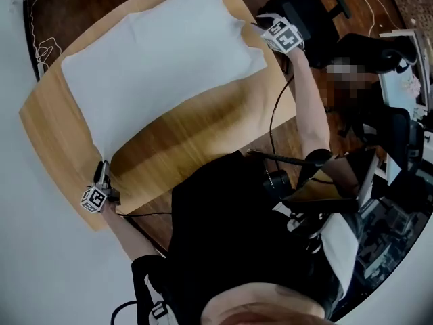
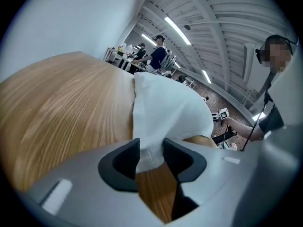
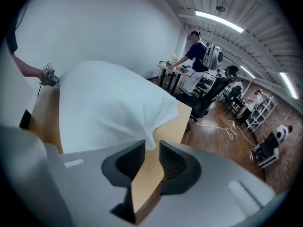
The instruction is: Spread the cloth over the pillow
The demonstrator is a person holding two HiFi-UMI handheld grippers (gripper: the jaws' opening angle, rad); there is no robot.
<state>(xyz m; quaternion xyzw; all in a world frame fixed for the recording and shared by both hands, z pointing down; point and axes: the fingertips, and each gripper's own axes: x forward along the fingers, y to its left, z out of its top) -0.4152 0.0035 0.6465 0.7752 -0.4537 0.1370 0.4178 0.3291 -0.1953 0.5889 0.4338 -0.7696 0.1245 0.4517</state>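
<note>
A white cloth [image 1: 155, 59] lies spread over most of the wooden table [image 1: 203, 131]. It bulges in the middle, and whatever is under it is hidden. My left gripper [image 1: 103, 171] is at the table's near-left corner. In the left gripper view, a corner of the cloth [image 2: 165, 112] fills the gap in the left gripper [image 2: 150, 156], which is shut on it. My right gripper [image 1: 257, 24] is at the far-right corner. There the cloth [image 3: 109, 108] rises in a peak to the right gripper [image 3: 151, 149], which pinches its tip.
A black office chair [image 1: 308, 12] stands just beyond the table's right end, and a cable [image 1: 274, 124] hangs off that edge. More chairs, desks [image 3: 173, 70] and a standing person [image 3: 199, 56] are farther off across the room. Wooden floor surrounds the table.
</note>
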